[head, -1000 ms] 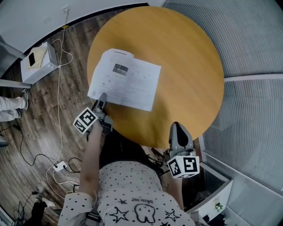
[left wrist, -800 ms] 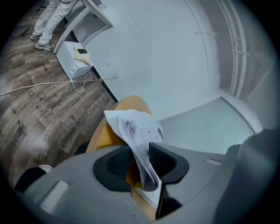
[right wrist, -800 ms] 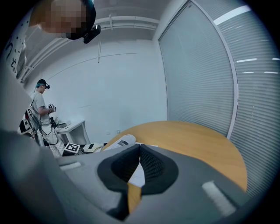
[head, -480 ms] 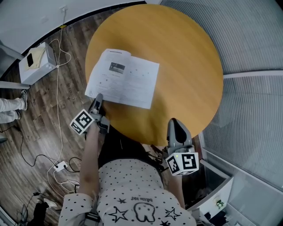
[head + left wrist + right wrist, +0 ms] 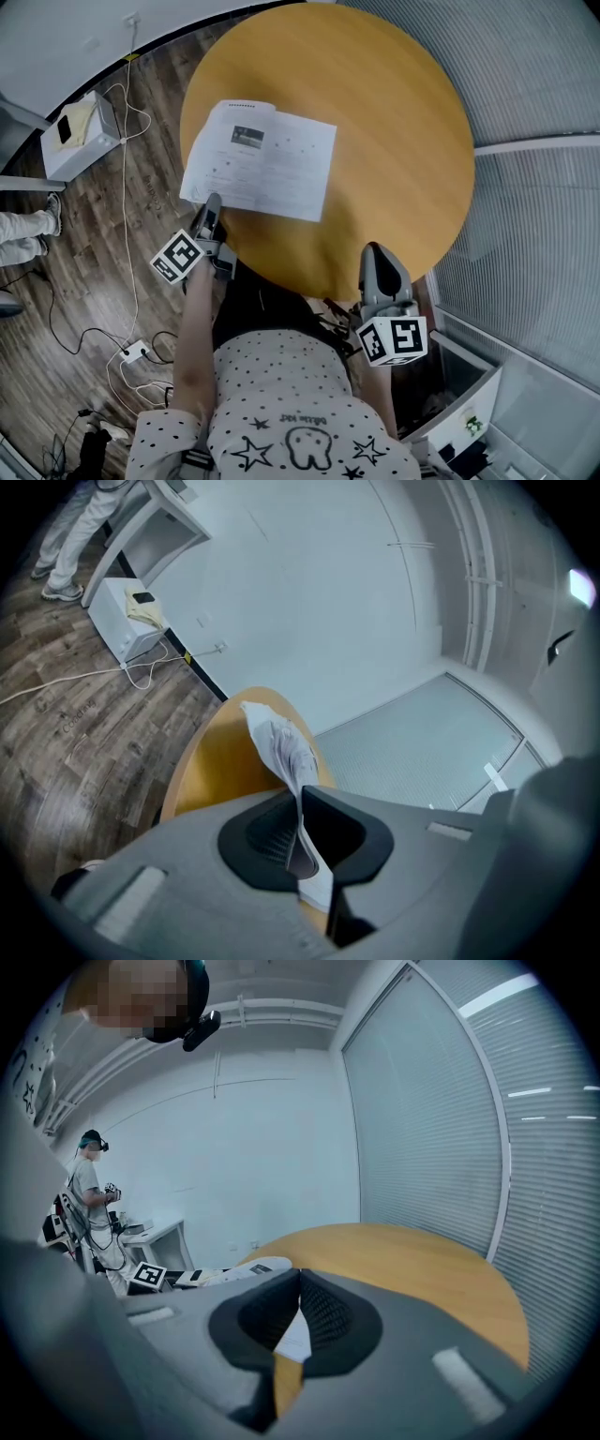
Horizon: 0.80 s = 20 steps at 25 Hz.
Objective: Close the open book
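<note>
An open book [image 5: 262, 173] lies flat on the left part of the round wooden table [image 5: 403, 141]. My left gripper [image 5: 210, 206] sits at the book's near left corner, by the table's edge. In the left gripper view its jaws are closing, and the pads pinch a raised, curling bunch of pages [image 5: 281, 747] at the left gripper's tip [image 5: 300, 803]. My right gripper [image 5: 376, 258] hovers at the table's near right edge, apart from the book. Its jaws meet at the right gripper's tip [image 5: 300, 1274] with nothing between them.
A white box [image 5: 80, 136] stands on the wooden floor to the left, with cables [image 5: 127, 272] and a power strip [image 5: 131, 353] trailing near my left arm. Another person's legs [image 5: 23, 230] show at the far left. Window blinds [image 5: 534, 84] run along the right.
The left gripper's jaws have shut on the book's near left corner and lifted those pages slightly. The right gripper has kept still.
</note>
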### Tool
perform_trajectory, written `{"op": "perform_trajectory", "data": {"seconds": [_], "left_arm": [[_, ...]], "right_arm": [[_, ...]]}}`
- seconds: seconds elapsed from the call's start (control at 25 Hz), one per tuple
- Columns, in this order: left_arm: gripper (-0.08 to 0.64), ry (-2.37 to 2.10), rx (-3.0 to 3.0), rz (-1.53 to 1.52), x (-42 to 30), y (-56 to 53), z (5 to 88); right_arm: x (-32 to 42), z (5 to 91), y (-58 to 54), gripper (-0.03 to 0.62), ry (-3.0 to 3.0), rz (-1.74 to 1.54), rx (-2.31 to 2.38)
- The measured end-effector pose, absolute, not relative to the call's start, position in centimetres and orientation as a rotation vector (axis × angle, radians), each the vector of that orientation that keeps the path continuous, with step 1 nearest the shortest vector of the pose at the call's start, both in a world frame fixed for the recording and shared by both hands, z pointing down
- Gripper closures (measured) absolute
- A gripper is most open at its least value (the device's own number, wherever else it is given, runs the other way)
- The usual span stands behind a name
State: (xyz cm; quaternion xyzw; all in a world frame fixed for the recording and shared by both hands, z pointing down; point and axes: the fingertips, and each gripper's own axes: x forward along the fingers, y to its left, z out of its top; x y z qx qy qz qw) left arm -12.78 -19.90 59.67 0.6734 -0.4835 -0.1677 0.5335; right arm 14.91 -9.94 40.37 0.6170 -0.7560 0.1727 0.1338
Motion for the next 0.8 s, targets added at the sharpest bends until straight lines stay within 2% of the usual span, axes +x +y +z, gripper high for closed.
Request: {"op": "perform_trajectory", "data": {"seconds": [0.8], "left_arm": [[0.54, -1.251, 1.818, -0.224, -11.9, -20.3, 56.8]], "right_arm": [[16.3, 38.9, -8.8, 0.588, -2.149, 0.466, 1.879]]}}
